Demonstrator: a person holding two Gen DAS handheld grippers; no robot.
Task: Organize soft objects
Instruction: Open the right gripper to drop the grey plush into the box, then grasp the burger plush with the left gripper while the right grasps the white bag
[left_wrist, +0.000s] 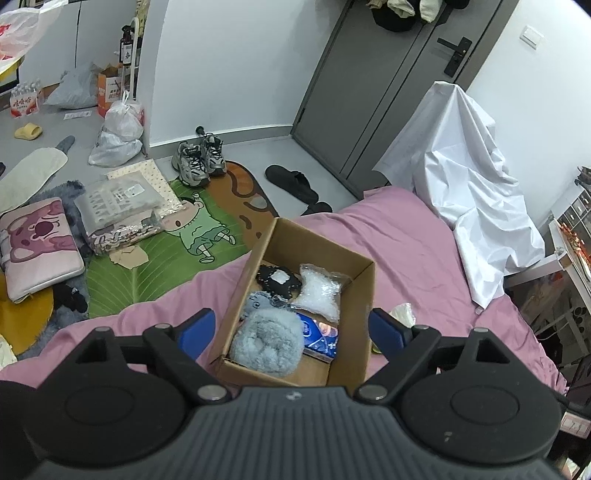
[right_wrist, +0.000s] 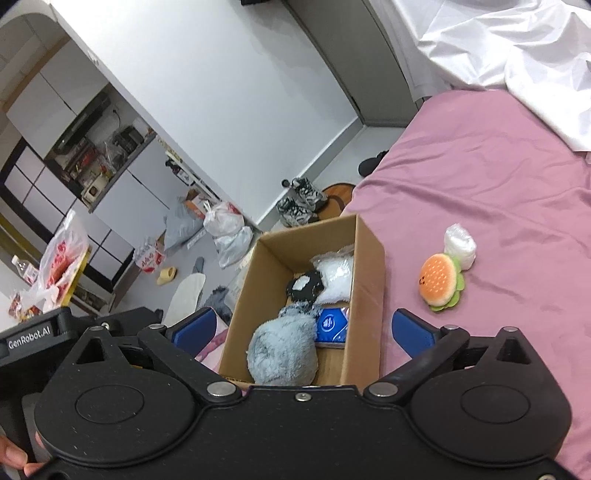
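Both claws, left (left_wrist: 291, 328) and right (right_wrist: 301, 330), hung spread and empty over the box (right_wrist: 365, 280). Burger toy (right_wrist: 441, 282) lay on the bed (right_wrist: 480, 184), right of the box. I judged the right claw should straddle it squarely and squeeze gently.

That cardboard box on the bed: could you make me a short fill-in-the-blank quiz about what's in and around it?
1. The cardboard box sits on a ____ bedsheet.
2. The fluffy grey-blue plush lies ____ the box.
3. The toy on the sheet outside the box is shaped like a ____.
4. Both grippers' jaws stand ____.

Missing words: pink; inside; hamburger; open
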